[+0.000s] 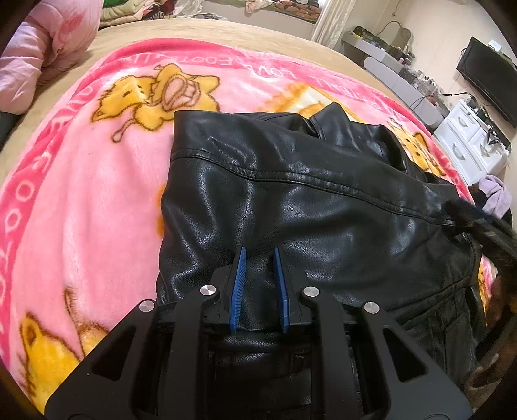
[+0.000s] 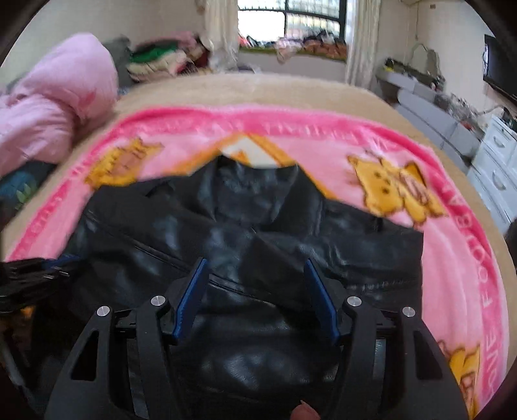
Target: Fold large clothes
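- Left wrist view: bed (image 1: 284,35) with tan cover, pink cartoon-print blanket (image 1: 97,181) spread on top; white drawers (image 1: 468,142) and dark TV (image 1: 488,87) at right.
- Pink quilt (image 2: 55,106) bunched at far left of bed; window (image 2: 290,19) behind.
- Black leather jacket (image 1: 307,200) lies on the blanket, collar at the far end.
- Left tongs (image 1: 258,255) narrow, pinching a fold of jacket at its near edge.
- Right tongs (image 2: 255,268) spread wide above jacket's near middle, pads clear of leather.
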`<action>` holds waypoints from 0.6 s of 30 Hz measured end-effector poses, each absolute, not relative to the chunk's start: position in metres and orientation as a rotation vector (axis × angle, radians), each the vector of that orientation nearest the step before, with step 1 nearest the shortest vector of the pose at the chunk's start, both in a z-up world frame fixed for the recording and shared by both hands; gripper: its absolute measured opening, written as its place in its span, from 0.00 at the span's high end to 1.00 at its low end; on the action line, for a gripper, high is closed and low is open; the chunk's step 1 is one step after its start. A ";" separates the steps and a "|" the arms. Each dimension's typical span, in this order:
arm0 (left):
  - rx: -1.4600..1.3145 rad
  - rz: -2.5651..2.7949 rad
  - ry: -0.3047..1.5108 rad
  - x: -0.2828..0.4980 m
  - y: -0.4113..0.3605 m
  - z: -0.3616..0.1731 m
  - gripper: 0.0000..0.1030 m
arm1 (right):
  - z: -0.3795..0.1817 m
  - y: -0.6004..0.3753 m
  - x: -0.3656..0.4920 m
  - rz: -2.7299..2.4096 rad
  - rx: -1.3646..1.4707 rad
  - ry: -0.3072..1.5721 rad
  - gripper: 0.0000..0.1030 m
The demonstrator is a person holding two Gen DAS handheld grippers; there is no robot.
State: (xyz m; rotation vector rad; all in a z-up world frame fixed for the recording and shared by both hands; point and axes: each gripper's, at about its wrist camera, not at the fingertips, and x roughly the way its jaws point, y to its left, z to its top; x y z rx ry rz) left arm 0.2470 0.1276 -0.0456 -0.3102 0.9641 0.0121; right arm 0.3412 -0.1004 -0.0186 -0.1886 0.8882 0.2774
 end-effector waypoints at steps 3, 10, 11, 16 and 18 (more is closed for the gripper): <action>-0.315 0.008 0.964 0.247 0.127 -0.046 0.89 | -0.052 -0.109 0.356 0.223 -0.174 0.998 0.48; -0.355 -0.013 0.952 0.247 0.131 -0.042 0.89 | -0.060 -0.119 0.357 0.241 -0.092 0.991 0.48; -0.373 -0.019 0.940 0.245 0.134 -0.038 0.89 | -0.056 -0.121 0.356 0.250 -0.084 0.982 0.48; -0.386 -0.017 0.878 0.238 0.141 -0.015 0.83 | -0.022 -0.136 0.331 0.311 -0.029 0.885 0.43; -0.395 -0.021 0.858 0.235 0.142 -0.007 0.83 | -0.012 -0.141 0.318 0.325 -0.031 0.858 0.42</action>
